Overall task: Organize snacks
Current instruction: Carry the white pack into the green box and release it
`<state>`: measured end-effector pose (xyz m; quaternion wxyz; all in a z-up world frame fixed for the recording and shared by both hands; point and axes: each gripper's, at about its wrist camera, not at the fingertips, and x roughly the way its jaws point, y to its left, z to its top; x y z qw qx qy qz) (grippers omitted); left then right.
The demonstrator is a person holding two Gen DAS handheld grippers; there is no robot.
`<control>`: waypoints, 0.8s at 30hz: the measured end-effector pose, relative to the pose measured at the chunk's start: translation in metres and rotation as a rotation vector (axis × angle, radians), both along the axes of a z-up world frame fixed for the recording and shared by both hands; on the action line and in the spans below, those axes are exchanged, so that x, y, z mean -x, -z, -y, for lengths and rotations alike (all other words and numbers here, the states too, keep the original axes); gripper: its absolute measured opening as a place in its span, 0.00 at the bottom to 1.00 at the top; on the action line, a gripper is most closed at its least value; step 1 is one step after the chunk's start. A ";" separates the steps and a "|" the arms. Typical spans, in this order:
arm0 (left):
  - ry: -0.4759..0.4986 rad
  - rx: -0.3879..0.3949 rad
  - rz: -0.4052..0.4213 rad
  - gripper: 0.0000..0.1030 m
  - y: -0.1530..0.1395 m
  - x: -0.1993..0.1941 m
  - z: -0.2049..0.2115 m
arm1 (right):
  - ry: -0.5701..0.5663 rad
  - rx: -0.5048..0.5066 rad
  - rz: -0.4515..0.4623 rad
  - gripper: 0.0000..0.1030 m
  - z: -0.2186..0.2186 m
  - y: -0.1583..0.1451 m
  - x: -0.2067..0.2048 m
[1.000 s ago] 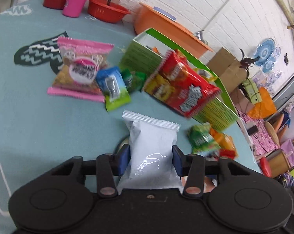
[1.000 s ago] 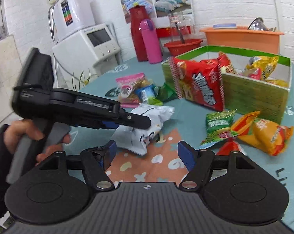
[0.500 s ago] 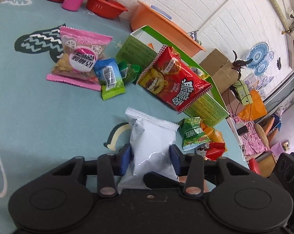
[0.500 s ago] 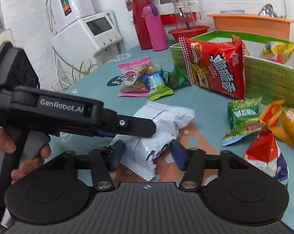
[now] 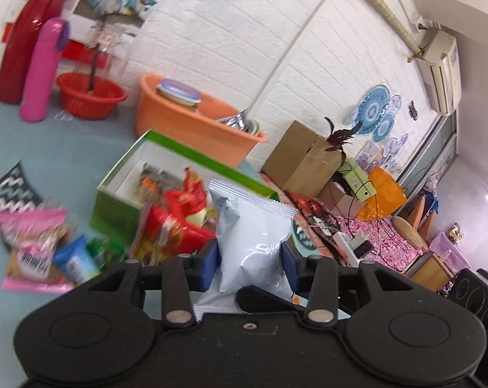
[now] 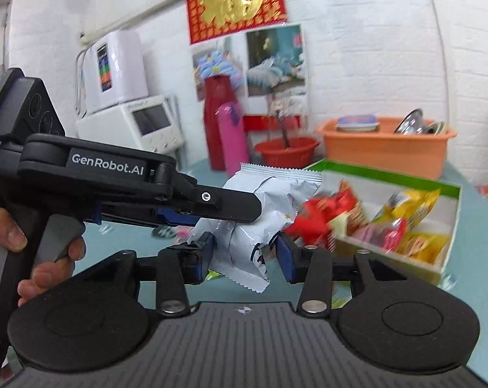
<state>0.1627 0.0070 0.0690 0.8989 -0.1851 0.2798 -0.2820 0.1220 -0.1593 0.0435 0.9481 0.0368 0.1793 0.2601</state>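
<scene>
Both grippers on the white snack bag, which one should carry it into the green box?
Left, probably. The left gripper clamps the white bag across its middle, with the green box straight ahead. The right gripper pinches only the bag's lower end.

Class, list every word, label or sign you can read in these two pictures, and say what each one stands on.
"GenRobot.AI": side of the left gripper.
Gold character, too stylised to read: red wall poster.
Print on the white snack bag, the snack packets in the green box and the white appliance: too blurred.
</scene>
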 end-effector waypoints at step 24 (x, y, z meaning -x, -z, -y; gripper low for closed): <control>0.030 -0.145 -0.050 1.00 0.027 -0.113 0.057 | 0.180 0.128 -0.003 0.92 0.048 0.033 -0.112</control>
